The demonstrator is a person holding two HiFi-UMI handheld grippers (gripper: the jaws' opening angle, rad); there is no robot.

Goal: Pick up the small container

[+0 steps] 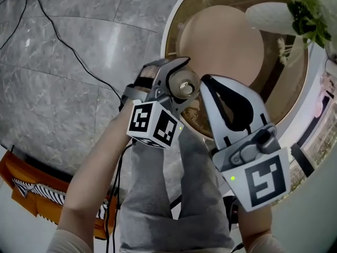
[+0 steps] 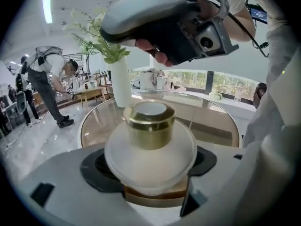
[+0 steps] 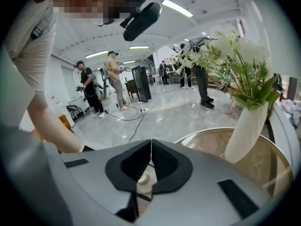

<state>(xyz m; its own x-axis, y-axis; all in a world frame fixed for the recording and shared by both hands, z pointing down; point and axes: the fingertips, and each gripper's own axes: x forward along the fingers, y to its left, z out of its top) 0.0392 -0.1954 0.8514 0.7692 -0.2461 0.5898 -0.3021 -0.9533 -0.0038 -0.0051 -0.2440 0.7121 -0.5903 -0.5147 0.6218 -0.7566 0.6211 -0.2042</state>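
The small container [image 1: 185, 87] is a frosted white jar with a gold cap. It sits between the jaws of my left gripper [image 1: 179, 80], which is shut on it and holds it in the air by the near edge of the round glass table [image 1: 171, 25]. In the left gripper view the container [image 2: 149, 131] fills the middle, with the dark pads of the left gripper [image 2: 149, 163] pressed on both sides of its body. My right gripper [image 1: 204, 79] is just right of it, shut on nothing. Its jaws [image 3: 150, 145] meet tip to tip.
A white vase [image 1: 268, 16] with green stems stands on the far side of the table, and shows again [image 3: 247, 135] in the right gripper view. A black cable [image 1: 68, 46] runs across the grey marble floor. An orange seat [image 1: 31, 188] is at lower left. Several people [image 3: 87, 91] stand far off.
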